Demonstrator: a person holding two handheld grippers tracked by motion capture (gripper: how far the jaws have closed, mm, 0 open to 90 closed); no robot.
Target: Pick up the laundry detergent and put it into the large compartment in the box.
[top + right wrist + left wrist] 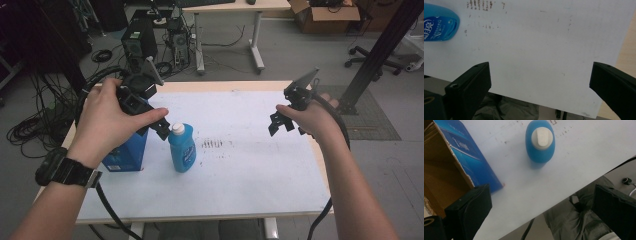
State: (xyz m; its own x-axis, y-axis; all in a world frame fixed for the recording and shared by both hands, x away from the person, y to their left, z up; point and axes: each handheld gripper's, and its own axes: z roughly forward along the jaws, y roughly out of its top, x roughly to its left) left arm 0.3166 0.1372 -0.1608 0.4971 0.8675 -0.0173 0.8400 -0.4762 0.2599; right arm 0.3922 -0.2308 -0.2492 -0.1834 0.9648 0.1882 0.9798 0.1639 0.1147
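Observation:
A blue bottle (182,152) with a white cap (177,129) stands upright on the white mat (240,165). Just to its left stands an open blue carton (125,152). My left gripper (153,130) hovers over the carton and the bottle's cap, jaws open and empty. From the left gripper view, the bottle (540,143) appears from above, beyond the wide-apart jaws of the left gripper (541,197), with the carton (466,155) and its brown inside at the left. My right gripper (285,125) is held open above the mat's right side. Beyond the right gripper (540,75), the bottle (439,25) lies far left.
Dark smudges (211,144) mark the mat right of the bottle. The wooden table edge (225,85) frames the mat. Behind the table are a desk (250,30), floor cables (35,125), a computer tower (139,40) and a black post (380,50) at right.

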